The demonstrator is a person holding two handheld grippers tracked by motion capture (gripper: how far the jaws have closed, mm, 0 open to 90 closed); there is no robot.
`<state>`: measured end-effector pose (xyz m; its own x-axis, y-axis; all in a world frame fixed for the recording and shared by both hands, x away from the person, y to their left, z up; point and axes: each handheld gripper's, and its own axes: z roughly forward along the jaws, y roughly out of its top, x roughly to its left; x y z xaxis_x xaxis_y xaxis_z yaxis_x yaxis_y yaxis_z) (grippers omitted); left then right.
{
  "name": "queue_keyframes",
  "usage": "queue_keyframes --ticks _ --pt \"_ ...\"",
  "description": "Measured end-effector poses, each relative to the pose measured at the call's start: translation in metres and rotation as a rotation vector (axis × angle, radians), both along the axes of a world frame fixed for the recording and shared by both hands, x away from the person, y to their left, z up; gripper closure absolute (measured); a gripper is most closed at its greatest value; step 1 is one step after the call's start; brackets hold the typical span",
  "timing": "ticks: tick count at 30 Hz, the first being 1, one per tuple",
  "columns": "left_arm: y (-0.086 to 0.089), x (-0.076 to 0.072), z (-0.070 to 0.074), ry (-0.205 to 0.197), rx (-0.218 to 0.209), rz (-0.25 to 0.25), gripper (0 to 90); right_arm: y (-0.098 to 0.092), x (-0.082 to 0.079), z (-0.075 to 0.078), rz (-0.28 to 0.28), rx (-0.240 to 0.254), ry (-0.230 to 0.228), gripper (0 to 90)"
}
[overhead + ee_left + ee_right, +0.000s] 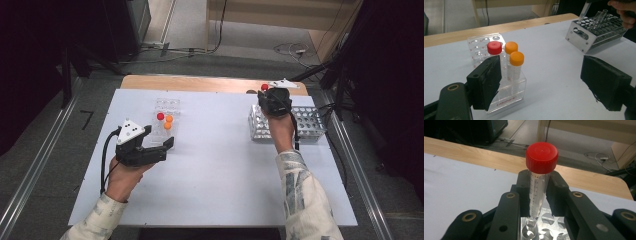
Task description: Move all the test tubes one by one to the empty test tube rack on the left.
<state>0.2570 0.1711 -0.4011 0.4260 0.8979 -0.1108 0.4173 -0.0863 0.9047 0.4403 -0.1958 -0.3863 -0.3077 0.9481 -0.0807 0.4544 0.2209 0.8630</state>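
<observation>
while a clear acrylic rack (506,96) with one red-capped and two orange-capped tubes (516,65) stands just beside the wide-open, empty left tool (549,82), the right tool (539,192) clamps a clear graduated conical tube with red screw cap (541,170), upright, tip just above the perforated metal rack (310,124) on the white surface (220,170).

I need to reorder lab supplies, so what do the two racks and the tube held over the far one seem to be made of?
Near rack: apparently clear acrylic, see-through and glossy.
Far rack: looks like brushed aluminium, matte silver with round punched holes.
Held tube: likely clear plastic with printed graduations; its red cap looks like ribbed moulded plastic.
</observation>
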Motion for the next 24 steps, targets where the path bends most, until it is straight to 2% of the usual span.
queue_keyframes --ticks 6,10,17,24 --pt "-0.002 0.001 -0.001 0.004 0.001 0.002 15.6 0.006 -0.014 0.016 0.052 0.009 -0.032 71.5" --pt "-0.003 0.0 -0.001 0.003 0.0 -0.004 15.6 0.016 -0.026 0.02 0.129 0.016 -0.022 71.5" --pt "-0.003 -0.001 0.001 0.001 -0.004 -0.007 15.8 0.048 -0.053 0.013 0.289 0.006 0.002 71.5" --pt "-0.004 -0.003 0.003 -0.006 -0.015 -0.019 16.1 0.087 -0.087 0.0 0.458 0.008 0.024 71.5"
